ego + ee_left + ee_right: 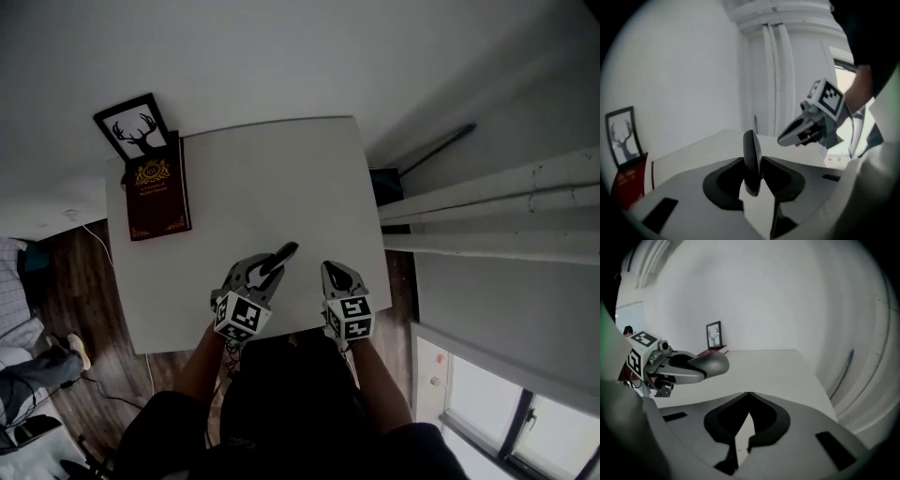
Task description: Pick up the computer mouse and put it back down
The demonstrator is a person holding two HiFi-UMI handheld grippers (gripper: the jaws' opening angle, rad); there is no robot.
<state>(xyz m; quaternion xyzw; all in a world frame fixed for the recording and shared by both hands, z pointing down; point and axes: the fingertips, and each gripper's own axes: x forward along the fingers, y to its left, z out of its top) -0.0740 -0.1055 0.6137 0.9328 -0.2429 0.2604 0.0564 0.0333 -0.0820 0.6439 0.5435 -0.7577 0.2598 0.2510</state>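
A black computer mouse (pixel 280 257) stands on its edge between the jaws of my left gripper (pixel 270 269), lifted just above the white table (pixel 262 178). In the left gripper view the mouse (pixel 751 159) is upright and thin, and both pads press on its sides. My right gripper (pixel 339 274) hovers beside it over the table's near right part. In the right gripper view its jaws meet at their tips (pixel 749 393) with nothing between them. The left gripper (pixel 684 369) shows at that view's left, and the right gripper (pixel 806 129) shows in the left gripper view.
A dark red book (pixel 157 197) lies at the table's far left corner, with a framed deer picture (pixel 139 129) behind it. White pipes (pixel 497 211) run along the wall at the right. Wooden floor with a cable (pixel 98 248) lies to the left.
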